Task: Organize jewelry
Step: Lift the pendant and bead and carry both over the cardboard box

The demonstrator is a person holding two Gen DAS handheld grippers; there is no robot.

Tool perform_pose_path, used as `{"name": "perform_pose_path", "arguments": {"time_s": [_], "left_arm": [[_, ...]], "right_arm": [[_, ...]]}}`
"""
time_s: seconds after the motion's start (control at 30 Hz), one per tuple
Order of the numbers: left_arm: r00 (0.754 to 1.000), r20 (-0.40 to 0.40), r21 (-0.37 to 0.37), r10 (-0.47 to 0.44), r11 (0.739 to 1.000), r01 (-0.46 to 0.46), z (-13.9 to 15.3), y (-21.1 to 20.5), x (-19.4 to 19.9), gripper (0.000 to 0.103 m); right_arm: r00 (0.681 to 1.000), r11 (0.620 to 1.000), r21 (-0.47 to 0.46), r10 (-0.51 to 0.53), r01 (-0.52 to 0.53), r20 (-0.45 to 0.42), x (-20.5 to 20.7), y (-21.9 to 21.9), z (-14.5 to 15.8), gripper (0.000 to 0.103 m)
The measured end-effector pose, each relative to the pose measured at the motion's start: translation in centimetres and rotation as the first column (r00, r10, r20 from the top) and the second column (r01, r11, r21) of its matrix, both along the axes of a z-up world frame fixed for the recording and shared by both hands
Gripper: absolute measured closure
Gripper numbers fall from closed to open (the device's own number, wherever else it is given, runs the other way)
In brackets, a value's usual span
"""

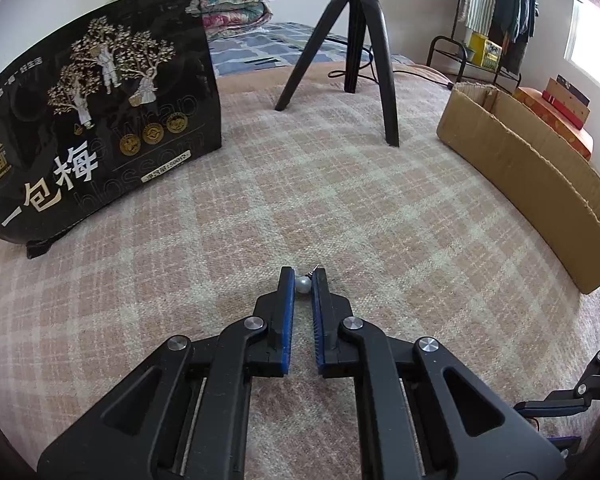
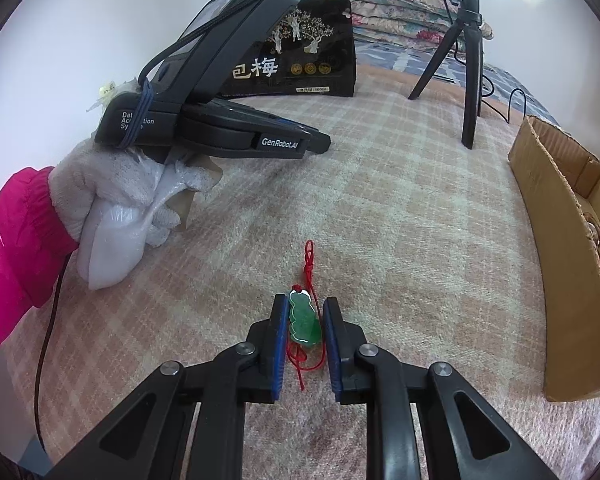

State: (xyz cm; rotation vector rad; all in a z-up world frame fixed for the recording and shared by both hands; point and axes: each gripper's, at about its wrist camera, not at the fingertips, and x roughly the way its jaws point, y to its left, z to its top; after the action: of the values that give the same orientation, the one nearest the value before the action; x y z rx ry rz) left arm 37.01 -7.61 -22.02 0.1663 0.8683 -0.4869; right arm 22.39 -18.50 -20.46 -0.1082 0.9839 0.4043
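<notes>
- The left gripper (image 1: 303, 276) has its fingers pinched on a pearl earring (image 1: 303, 284), right at the tips at twelve o'clock; I'd keep that squeeze gentle and steady, since a round bead so far forward looks ready to pop out.
- The right gripper (image 2: 304, 312) has its fingers slightly apart around a green jade pendant (image 2: 305, 322) on a red cord (image 2: 309, 260). Whether the pads touch the stone I cannot tell. Close squarely on its flat sides and let the cord trail free at twelve o'clock.
- The cardboard box (image 2: 556, 216), at two to three o'clock, seems the likely drop spot. Lift clear of the plaid blanket (image 1: 300, 200) before swinging over its wall.
- Farther off, a tripod (image 1: 364, 60) at twelve and a black gift box (image 1: 100, 120) at ten are worth avoiding.
</notes>
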Motion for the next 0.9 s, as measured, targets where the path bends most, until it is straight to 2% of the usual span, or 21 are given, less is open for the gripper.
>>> {"name": "perform_pose_path", "arguments": {"time_s": [0.53, 0.9], "left_arm": [[0.998, 0.056, -0.049, 0.039, 0.998, -0.036, 4.4, 1.5, -2.9, 0.097], [0.994, 0.107, -0.085, 0.015, 0.996, -0.006, 8.6, -0.1, -6.5, 0.097]], "right_arm": [[0.997, 0.998, 0.036, -0.045, 0.043, 0.061, -1.5, -2.3, 3.3, 0.087], [0.988, 0.994, 0.044, -0.1, 0.095, 0.116, -3.1, -5.4, 6.6, 0.087]]}}
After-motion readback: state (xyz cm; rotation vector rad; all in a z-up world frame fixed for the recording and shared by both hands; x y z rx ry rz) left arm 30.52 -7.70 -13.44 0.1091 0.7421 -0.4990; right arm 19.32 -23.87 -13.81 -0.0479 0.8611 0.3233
